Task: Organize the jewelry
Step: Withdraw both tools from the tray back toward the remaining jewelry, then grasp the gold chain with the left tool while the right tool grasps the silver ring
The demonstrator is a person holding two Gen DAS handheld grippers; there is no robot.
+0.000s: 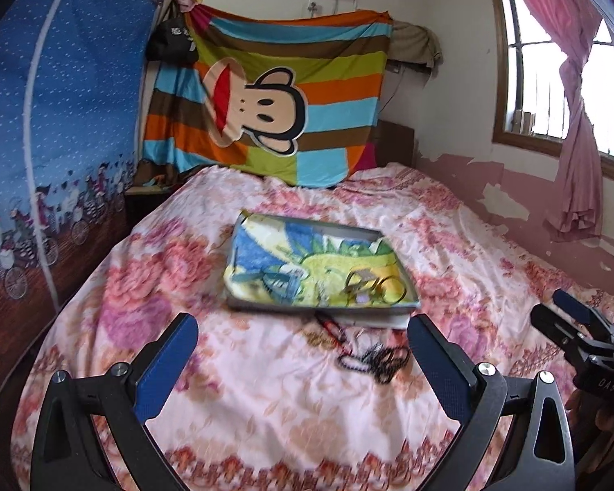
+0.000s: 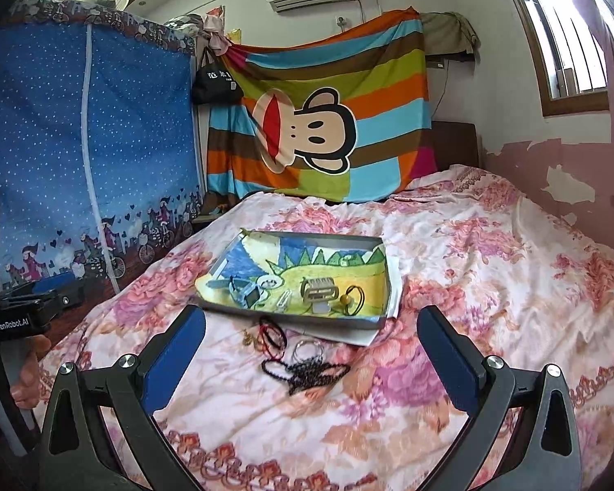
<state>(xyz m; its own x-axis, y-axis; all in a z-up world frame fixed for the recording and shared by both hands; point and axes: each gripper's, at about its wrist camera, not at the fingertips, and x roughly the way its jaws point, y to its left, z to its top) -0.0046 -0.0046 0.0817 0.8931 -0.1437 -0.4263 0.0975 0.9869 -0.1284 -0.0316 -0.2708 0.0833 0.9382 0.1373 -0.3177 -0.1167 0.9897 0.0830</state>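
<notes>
A shallow grey tray (image 2: 339,239) (image 1: 241,305) lined with a bright cartoon cloth lies on the floral bed. Inside it are blue hair clips (image 2: 243,291), a tan claw clip (image 2: 317,289) and a black hair tie with a yellow bead (image 2: 354,296). On the bedspread in front of the tray lie a red-and-black cord bracelet (image 2: 272,337), a clear ring-shaped bracelet (image 2: 307,348) and a dark bead necklace (image 2: 307,372) (image 1: 378,362). My right gripper (image 2: 311,352) is open above this loose jewelry. My left gripper (image 1: 303,358) is open too, with nothing between its fingers.
A white sheet of paper (image 2: 364,337) pokes out under the tray's front right corner. A blue fabric wardrobe (image 2: 82,155) stands on the left. A striped monkey blanket (image 2: 319,122) hangs behind the bed. The peeling pink wall (image 2: 560,188) and window are on the right.
</notes>
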